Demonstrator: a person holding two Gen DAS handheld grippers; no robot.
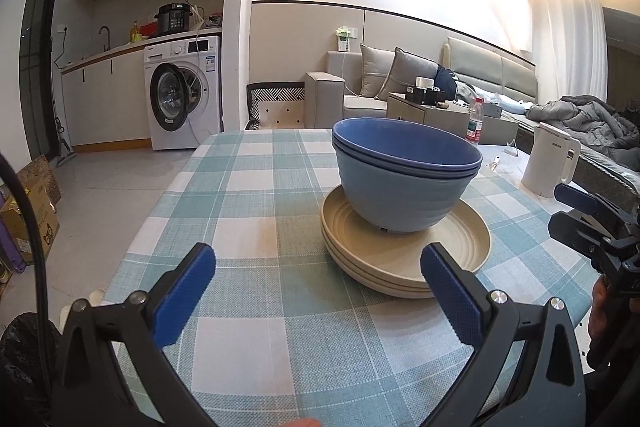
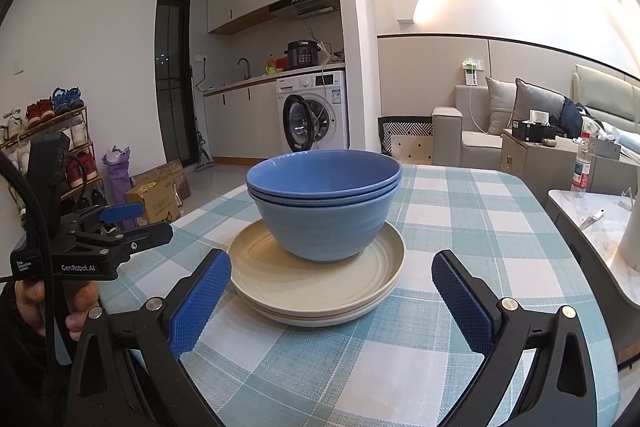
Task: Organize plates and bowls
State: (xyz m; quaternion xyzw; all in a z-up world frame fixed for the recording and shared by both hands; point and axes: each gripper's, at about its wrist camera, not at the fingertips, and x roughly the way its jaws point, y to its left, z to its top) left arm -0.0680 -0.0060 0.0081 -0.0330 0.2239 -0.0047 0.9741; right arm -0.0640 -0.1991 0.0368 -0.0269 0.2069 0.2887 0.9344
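In the left wrist view I am holding my left gripper (image 1: 318,291) with jaws wide over the checked desk (image 1: 248,187); stacked blue bowls (image 1: 404,179) are sitting upright, mouths up, on cream plates (image 1: 400,259) right of centre. In the right wrist view my right gripper (image 2: 330,297) is gaping wide, the bowls (image 2: 324,203) centred, washing machine (image 2: 314,111) behind.

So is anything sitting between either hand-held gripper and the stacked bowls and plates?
Nothing visible. Only bare checked tablecloth lies between each open hand-held gripper, left and right, and the blue plastic bowls nested on the cream round plates.
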